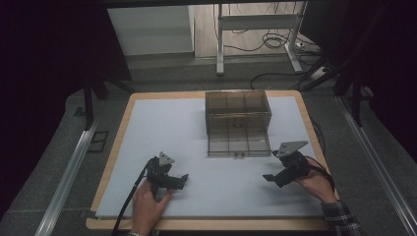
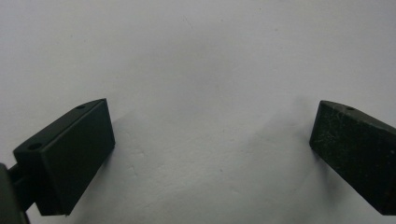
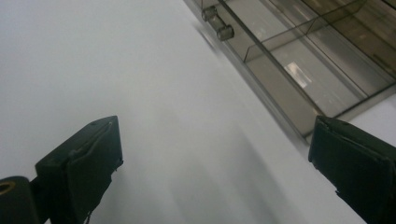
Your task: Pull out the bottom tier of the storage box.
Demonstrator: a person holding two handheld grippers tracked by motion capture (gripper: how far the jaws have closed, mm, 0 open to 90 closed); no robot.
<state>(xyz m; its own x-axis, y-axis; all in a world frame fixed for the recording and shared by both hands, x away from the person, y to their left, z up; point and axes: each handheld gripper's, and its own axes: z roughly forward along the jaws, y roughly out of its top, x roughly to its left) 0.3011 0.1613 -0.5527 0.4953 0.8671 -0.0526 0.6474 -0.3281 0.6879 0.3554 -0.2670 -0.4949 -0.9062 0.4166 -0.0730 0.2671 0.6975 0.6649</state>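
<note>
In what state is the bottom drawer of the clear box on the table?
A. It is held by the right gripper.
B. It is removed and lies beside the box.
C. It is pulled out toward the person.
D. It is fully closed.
C: the bottom drawer sticks out from the clear box toward the person, and the right gripper is apart from it with its jaws open.

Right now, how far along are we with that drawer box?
Done: the bottom drawer of the clear box is pulled out onto the white mat, and its compartments look empty. In hand: nothing; the left gripper and right gripper are both open over the mat, short of the drawer. Left: probably pushing it shut by its front knobs, closest to the right gripper.
</note>
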